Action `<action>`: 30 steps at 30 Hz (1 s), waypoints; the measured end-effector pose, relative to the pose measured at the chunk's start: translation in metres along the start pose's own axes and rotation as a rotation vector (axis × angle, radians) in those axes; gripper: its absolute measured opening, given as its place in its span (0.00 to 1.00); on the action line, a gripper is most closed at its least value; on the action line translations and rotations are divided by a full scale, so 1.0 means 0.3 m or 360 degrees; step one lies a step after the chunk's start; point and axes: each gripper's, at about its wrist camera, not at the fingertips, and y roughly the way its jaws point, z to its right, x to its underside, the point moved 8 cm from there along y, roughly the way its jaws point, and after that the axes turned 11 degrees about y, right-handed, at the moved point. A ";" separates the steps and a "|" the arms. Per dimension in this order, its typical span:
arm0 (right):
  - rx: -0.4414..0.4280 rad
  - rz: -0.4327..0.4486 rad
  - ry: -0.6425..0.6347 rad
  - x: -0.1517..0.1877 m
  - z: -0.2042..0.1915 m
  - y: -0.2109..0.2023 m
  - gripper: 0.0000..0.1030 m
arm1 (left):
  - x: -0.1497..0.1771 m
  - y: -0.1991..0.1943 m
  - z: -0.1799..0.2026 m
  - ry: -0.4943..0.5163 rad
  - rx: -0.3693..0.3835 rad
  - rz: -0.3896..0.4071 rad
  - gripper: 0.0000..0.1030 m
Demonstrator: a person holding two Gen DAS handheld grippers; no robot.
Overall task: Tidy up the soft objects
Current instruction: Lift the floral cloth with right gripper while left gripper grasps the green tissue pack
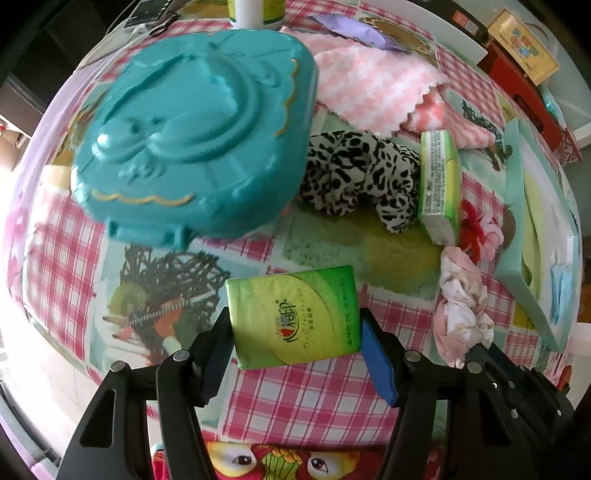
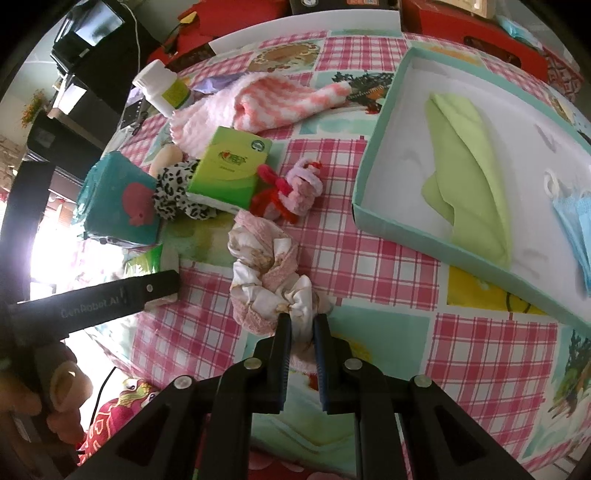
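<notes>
My left gripper (image 1: 295, 332) is shut on a green tissue pack (image 1: 293, 317) and holds it above the checked tablecloth. My right gripper (image 2: 303, 325) is shut on the near end of a pink and white scrunchie (image 2: 266, 273), which also shows in the left wrist view (image 1: 461, 306). A second green tissue pack (image 2: 229, 171) leans on a leopard-print scrunchie (image 1: 358, 173). A pink checked cloth (image 2: 266, 103) lies behind them. A red and pink hair tie (image 2: 291, 190) lies beside the pack. The mint box (image 2: 373, 177) at the right holds a green cloth (image 2: 469, 162) and blue masks (image 2: 576, 218).
A teal plastic case (image 1: 192, 133) stands at the left of the table. A white bottle (image 2: 162, 86) stands at the back. Red boxes (image 2: 476, 26) and clutter sit behind the table. The left gripper's finger (image 2: 110, 299) shows in the right wrist view.
</notes>
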 end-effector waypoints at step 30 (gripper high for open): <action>-0.0090 0.0210 0.0003 -0.008 -0.016 -0.225 0.11 | 0.052 -0.312 0.001 0.0085 0.0005 0.0188 0.64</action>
